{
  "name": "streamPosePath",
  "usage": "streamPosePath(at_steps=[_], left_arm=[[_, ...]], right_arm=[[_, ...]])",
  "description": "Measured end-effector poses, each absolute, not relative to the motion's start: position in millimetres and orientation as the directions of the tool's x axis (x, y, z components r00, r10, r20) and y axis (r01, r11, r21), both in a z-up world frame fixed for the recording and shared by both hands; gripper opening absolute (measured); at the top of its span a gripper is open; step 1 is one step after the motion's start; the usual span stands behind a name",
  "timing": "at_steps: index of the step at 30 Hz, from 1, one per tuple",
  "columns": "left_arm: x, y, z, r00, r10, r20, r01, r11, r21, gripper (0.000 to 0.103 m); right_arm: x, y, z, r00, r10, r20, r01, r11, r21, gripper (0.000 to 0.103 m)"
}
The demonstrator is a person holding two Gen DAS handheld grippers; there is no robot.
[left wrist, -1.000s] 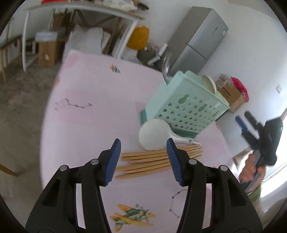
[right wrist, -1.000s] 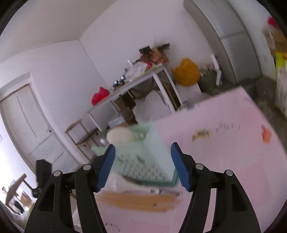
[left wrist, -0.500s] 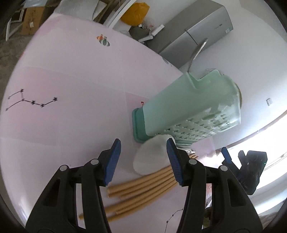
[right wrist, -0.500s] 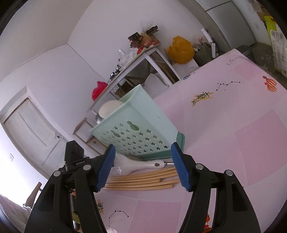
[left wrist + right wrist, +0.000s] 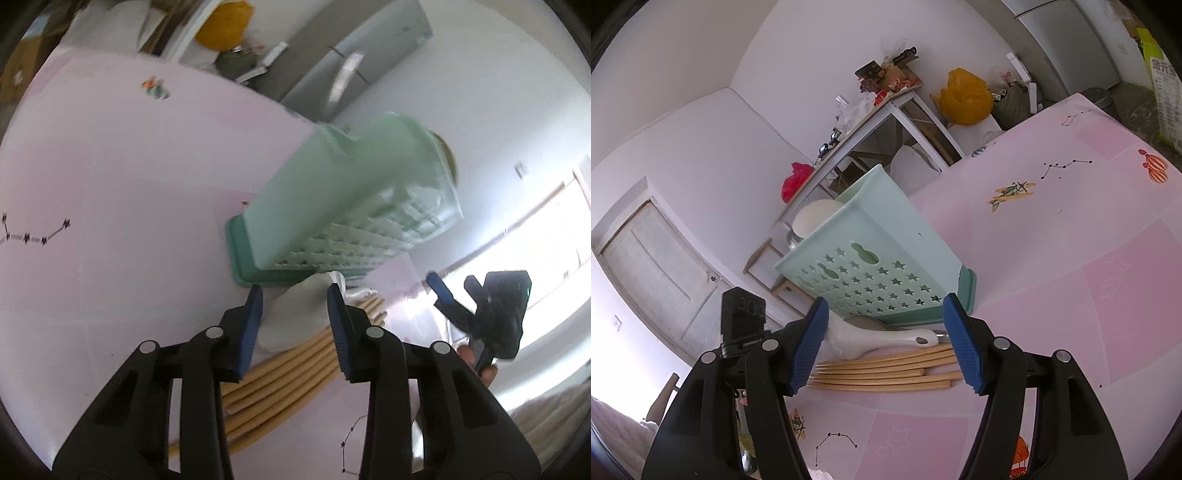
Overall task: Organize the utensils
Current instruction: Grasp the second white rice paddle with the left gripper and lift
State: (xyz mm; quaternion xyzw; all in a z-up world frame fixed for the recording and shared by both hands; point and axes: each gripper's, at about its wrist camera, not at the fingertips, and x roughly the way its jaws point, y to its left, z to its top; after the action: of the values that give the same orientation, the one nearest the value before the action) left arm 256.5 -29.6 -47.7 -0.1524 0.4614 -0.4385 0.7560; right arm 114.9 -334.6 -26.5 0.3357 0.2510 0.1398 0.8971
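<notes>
The left gripper (image 5: 295, 314) is standing with its blue-padded jaws spread wide and holding nothing, framing the bowl of the white spoon (image 5: 299, 317). The right gripper (image 5: 884, 343) is likewise gaping wide and gripping nothing, hanging above the table. The white spoon (image 5: 875, 338) is lying on the pink tablecloth (image 5: 1071, 258), just beside the base of the mint-green utensil basket (image 5: 882, 254). A bundle of wooden chopsticks (image 5: 886, 371) is lying alongside the spoon, on its near side in the right wrist view. Another white spoon bowl (image 5: 814, 218) is poking out of the basket's top. A grey refrigerator (image 5: 354, 66) is standing beyond the table.
</notes>
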Motion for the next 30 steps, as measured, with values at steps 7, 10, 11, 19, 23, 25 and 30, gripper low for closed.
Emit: streamPosePath(at_steps=[7,10,11,19,23,25,30], left_arm=[[226.7,-46.6,-31.8,0.188,-0.762,-0.62,0.679,0.557,-0.478,0.027],[208.5,-52.1,-24.3,0.201,-0.739,-0.643,0.74,0.544,-0.394,0.027],[203.6,-53.0,-23.2,0.202,-0.734,-0.648,0.752,0.54,-0.377,0.027],[174.9,-30.3,-14.0,0.218,-0.741,-0.636,0.727,0.558,-0.401,0.033],[168.3,-10.7,-13.0,0.234,-0.784,-0.575,0.667,0.56,-0.492,0.036],[164.0,-2.0,-13.4,0.253,-0.795,-0.551,0.626,0.569,-0.534,0.036],[152.6,17.8,-23.3,0.282,-0.816,-0.505,0.489,0.575,-0.656,0.036]], right_arm=[[116.2,-334.6,-26.5,0.834,0.413,-0.366,-0.074,0.741,0.668,0.063],[115.5,-334.9,-27.4,0.834,0.411,-0.368,-0.072,0.742,0.666,0.063],[115.2,-334.5,-27.4,0.835,0.41,-0.368,-0.071,0.742,0.666,0.063],[113.8,-329.4,-25.0,0.828,0.422,-0.369,-0.082,0.742,0.665,0.063],[111.5,-318.2,-25.7,0.811,0.445,-0.38,-0.097,0.743,0.662,0.063],[109.6,-313.4,-27.7,0.799,0.454,-0.394,-0.098,0.746,0.659,0.063],[101.7,-306.3,-34.9,0.772,0.473,-0.424,-0.094,0.744,0.661,0.063]])
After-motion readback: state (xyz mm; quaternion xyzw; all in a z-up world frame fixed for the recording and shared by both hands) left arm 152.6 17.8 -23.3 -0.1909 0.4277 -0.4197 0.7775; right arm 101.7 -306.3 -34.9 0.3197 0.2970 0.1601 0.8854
